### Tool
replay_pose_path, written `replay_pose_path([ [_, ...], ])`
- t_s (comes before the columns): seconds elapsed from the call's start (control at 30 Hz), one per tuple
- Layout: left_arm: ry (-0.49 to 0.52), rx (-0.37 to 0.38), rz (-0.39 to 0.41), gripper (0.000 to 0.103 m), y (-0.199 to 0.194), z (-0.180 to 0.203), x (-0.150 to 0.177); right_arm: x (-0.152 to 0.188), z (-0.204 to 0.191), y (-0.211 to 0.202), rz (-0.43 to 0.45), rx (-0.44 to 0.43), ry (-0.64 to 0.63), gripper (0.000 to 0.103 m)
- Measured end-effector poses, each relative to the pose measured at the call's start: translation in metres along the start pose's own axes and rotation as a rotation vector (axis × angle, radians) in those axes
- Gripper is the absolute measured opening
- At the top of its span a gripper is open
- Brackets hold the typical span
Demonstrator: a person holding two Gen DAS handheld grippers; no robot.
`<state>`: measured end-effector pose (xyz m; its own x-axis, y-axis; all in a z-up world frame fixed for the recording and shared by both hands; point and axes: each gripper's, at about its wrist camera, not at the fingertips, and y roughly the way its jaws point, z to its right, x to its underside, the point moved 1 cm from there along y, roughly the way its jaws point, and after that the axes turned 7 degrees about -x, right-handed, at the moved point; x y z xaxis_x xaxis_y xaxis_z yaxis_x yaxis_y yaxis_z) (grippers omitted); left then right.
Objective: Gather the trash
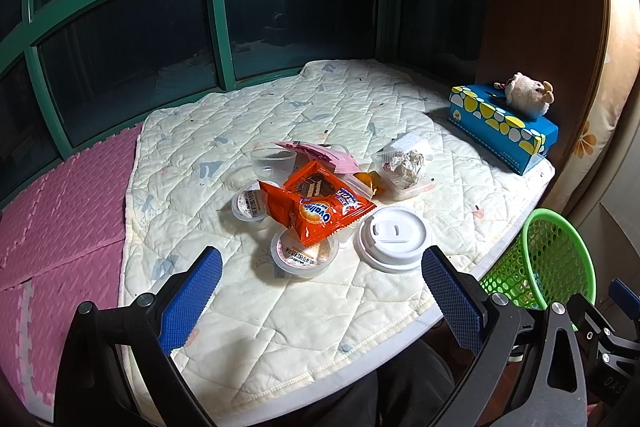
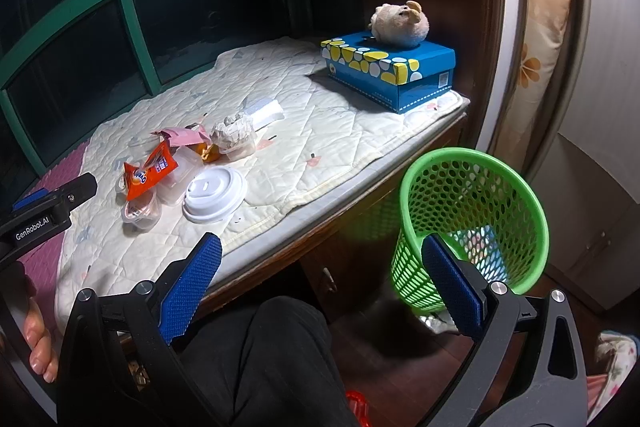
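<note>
Your left gripper (image 1: 322, 293) is spread wide and holds nothing, above the near edge of the quilted pad (image 1: 248, 307). Your right gripper (image 2: 322, 285) is also spread and empty, beside the green basket (image 2: 472, 187). The trash lies in a pile mid-pad: an orange wrapper (image 1: 320, 207), a white lid (image 1: 394, 237), small cups, possibly crumpled paper in a clear tub (image 1: 404, 169).

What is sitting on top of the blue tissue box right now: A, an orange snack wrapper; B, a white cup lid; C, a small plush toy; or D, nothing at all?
C: a small plush toy rests on top of the blue tissue box, while the white cup lid and the orange snack wrapper lie on the quilted pad.
</note>
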<state>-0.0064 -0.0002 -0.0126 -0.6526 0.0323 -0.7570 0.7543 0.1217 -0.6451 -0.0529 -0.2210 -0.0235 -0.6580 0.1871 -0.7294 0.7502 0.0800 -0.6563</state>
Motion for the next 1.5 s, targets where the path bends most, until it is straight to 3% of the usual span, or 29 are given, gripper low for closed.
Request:
replay_pose_path([
  [0.03, -0.004, 0.0, -0.003, 0.097, 0.009, -0.007, -0.011, 0.0, 0.0, 0.001, 0.0, -0.001, -0.001, 0.099],
  [0.53, -0.008, -0.003, -0.016, 0.097, 0.011, -0.01, -0.007, -0.002, -0.004, 0.009, -0.012, -0.004, -0.017, 0.099],
  [0.97, -0.046, -0.028, -0.05, 0.097, 0.038, -0.035, -0.029, -0.016, -0.017, 0.024, -0.022, -0.028, -0.073, 0.099],
  [1.5, -0.117, -0.093, -0.094, 0.097, 0.067, -0.087, -0.036, -0.029, -0.049, 0.074, -0.076, -0.129, -0.164, 0.099],
])
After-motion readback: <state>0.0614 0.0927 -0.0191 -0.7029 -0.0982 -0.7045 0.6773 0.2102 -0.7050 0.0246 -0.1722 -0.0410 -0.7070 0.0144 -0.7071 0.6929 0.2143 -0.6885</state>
